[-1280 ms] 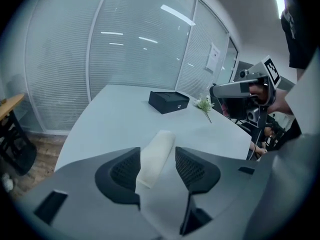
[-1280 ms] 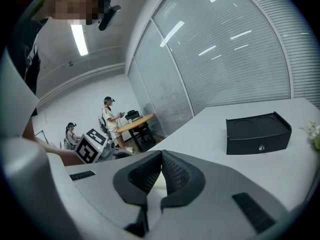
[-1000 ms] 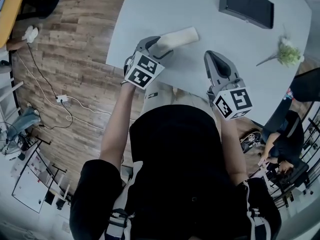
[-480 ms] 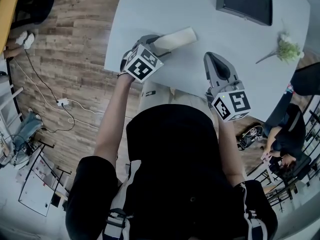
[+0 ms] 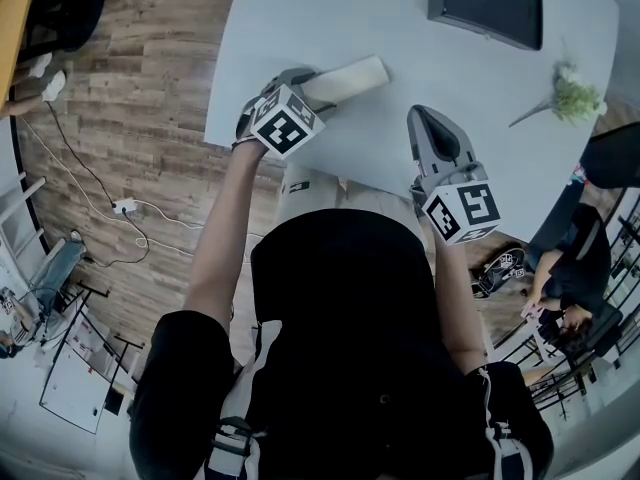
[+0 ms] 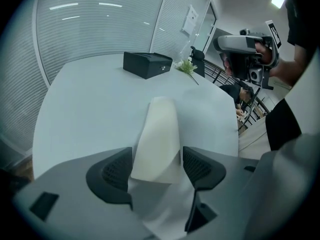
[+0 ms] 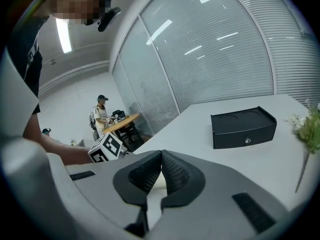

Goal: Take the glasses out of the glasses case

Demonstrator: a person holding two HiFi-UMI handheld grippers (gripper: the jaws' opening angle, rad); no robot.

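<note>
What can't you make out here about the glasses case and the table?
The glasses: in no view; the glasses case shows only its outside.
Case's near end: head view, under the left gripper, whose jaws have just been opening around it.
The black box: head view, cut by the top edge.

You have no words, numbers or brand names here that can be read. The left cube [image 5: 284, 128] on your left hand-held gripper [image 6: 157, 170] and the right cube [image 5: 462, 211] on your right hand-held gripper [image 7: 161, 173] carry black-and-white square markers, which are patterns rather than letters. A white sheet [image 6: 189, 20] hangs on the wall beyond the tabletop [image 6: 90, 99], its print too small to read.
</note>
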